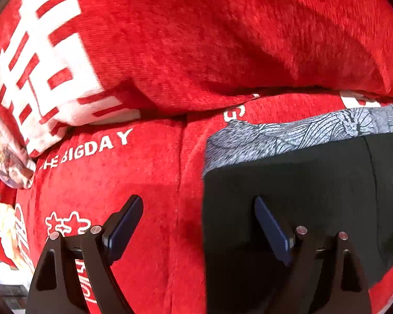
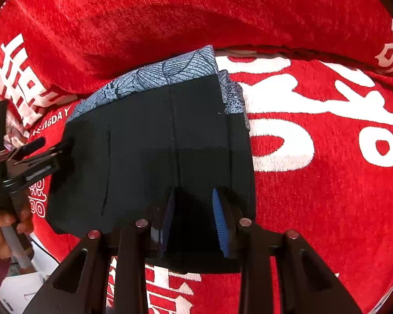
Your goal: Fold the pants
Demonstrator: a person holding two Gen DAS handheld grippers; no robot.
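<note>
Bare red cover [image 2: 327, 196] is left free right of the pants [image 2: 154, 144], while the far side is blocked by a cushion [image 2: 196, 13].

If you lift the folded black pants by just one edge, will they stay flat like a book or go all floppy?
Probably floppy: the black pants are soft cloth folded in layers, so the fold would likely fall open. They look light. The fuzzy red blanket underneath would probably grip them, so a push would bunch them more than slide them.

Folded pants [image 2: 154, 151] lie on the sofa seat [image 2: 327, 183], before its backrest [image 2: 196, 13]
</note>
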